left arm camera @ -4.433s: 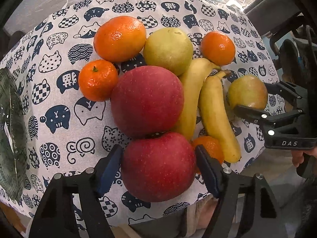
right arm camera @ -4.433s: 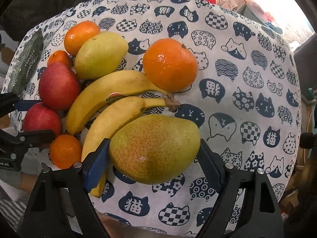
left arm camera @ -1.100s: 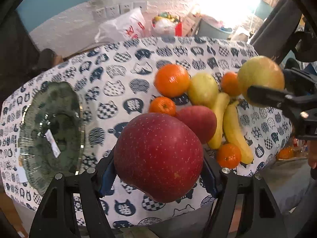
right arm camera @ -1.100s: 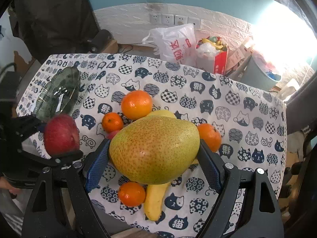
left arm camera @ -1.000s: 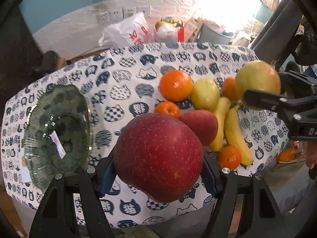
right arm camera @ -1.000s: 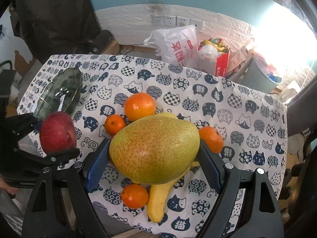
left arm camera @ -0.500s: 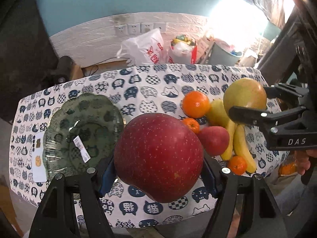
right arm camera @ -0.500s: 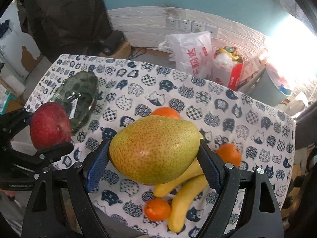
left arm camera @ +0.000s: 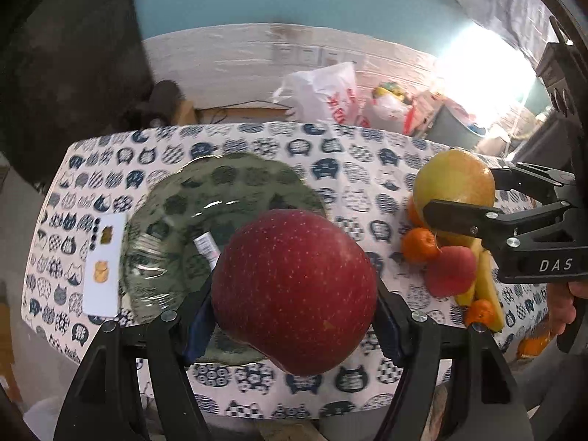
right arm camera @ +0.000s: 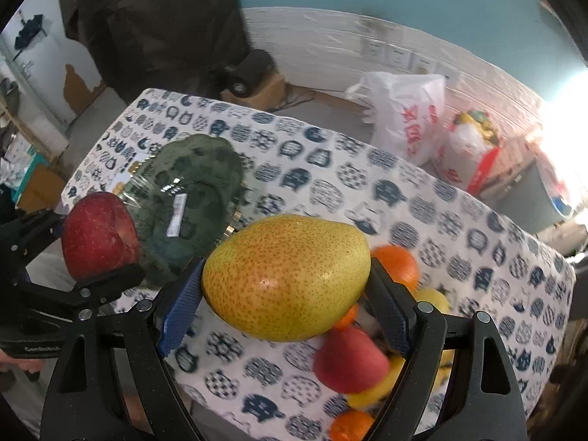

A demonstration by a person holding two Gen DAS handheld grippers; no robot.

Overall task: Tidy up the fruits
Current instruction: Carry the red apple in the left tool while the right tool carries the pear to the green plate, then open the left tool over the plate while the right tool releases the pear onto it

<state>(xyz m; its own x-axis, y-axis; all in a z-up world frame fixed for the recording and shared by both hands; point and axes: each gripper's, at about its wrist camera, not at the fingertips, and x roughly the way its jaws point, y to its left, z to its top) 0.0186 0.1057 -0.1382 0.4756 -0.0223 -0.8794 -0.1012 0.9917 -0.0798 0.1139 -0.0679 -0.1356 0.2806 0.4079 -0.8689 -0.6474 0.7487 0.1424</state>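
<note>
The left gripper [left arm camera: 294,316] was clamped on a red apple [left arm camera: 294,301], held in the air over the near rim of the green glass plate [left arm camera: 176,220]. The right gripper [right arm camera: 286,305] was clamped on a yellow-green pear [right arm camera: 286,281], held above the cat-print tablecloth [right arm camera: 367,187]. A second apple [left arm camera: 451,271], bananas [left arm camera: 487,286] and oranges [left arm camera: 419,244] lay bunched on the cloth, well apart from the plate.

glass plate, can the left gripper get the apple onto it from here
Probably yes: the left gripper, shut on the apple, hangs over the plate, which lies bare apart from a sticker. The right gripper's pear is off to the side.
</note>
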